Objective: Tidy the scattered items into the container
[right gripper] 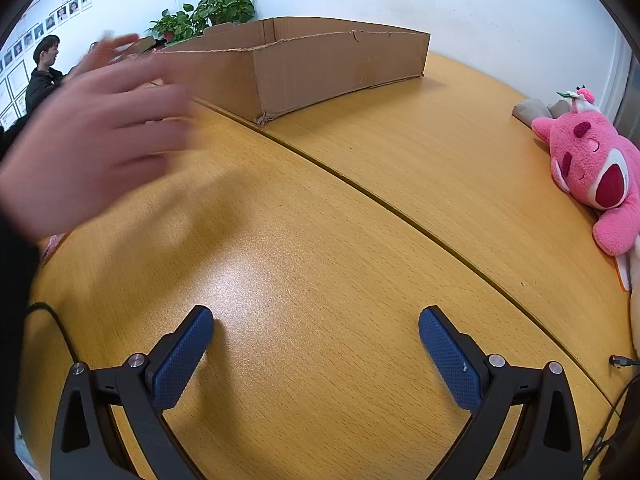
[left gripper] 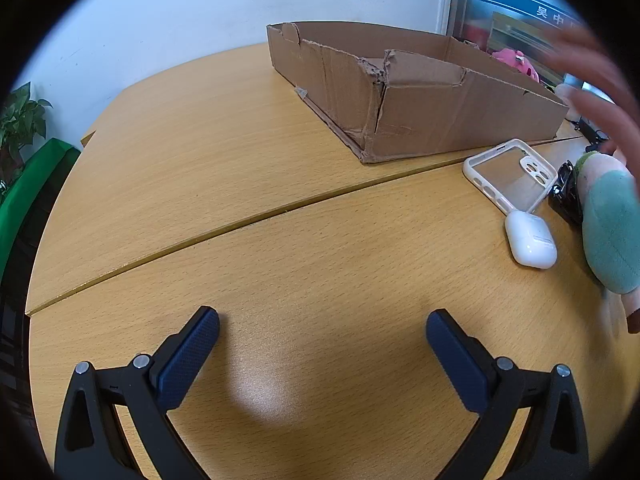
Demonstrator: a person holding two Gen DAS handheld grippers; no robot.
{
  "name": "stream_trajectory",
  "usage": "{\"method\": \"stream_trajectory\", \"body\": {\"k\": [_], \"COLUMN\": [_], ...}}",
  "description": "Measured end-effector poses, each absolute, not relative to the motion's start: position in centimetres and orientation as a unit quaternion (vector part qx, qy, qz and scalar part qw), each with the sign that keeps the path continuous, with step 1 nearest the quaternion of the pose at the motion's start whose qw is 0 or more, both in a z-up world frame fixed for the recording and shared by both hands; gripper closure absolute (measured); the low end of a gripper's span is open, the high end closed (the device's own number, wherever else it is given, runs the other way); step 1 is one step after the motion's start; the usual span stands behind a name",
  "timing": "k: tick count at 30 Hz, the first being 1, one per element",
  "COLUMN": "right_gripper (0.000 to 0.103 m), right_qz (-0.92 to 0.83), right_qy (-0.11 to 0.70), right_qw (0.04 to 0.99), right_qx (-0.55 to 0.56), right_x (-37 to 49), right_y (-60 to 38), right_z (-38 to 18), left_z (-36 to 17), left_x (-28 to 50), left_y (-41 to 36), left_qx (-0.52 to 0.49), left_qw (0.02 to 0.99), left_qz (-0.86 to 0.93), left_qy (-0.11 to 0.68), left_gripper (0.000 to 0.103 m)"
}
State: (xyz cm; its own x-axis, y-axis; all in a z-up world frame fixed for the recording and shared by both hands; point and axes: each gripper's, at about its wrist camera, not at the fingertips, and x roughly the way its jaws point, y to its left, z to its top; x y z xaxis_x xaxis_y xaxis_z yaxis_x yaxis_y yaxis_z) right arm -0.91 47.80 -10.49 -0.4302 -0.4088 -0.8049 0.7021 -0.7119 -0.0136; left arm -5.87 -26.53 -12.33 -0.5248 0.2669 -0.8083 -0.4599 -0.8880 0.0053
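A shallow, torn cardboard box (left gripper: 404,92) sits at the far side of the wooden table; it also shows in the right wrist view (right gripper: 304,64). In the left wrist view a clear phone case (left gripper: 510,174), a white earbuds case (left gripper: 530,240), a small black item (left gripper: 566,194) and a green plush toy (left gripper: 612,228) lie at the right, in front of the box. My left gripper (left gripper: 322,330) is open and empty over bare table, well short of them. My right gripper (right gripper: 316,328) is open and empty over bare table.
A blurred bare hand (right gripper: 92,136) hovers at the left of the right wrist view and at the right edge of the left wrist view (left gripper: 600,76). A pink plush toy (right gripper: 592,168) lies at the table's right edge. A table seam (left gripper: 240,220) runs across. Potted plants (right gripper: 208,12) stand behind the box.
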Motion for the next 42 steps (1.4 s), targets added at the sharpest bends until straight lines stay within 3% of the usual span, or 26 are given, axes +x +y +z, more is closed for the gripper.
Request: {"method": "stream_trajectory", "body": {"k": [42], "right_gripper": [0.000], "right_qz": [-0.827], "right_qy": [0.177], "right_qw": [0.337], "right_qx": [0.415], "right_x": [-1.01], "right_y": [47.71], "right_z": [-10.48], "left_z": [-12.37], "left_x": [-6.00], "left_y": [-26.52], "left_qx": [-0.440], "left_qw": [0.204], "left_qz": [0.868], "left_qy": [0.108], "left_gripper": [0.000]}}
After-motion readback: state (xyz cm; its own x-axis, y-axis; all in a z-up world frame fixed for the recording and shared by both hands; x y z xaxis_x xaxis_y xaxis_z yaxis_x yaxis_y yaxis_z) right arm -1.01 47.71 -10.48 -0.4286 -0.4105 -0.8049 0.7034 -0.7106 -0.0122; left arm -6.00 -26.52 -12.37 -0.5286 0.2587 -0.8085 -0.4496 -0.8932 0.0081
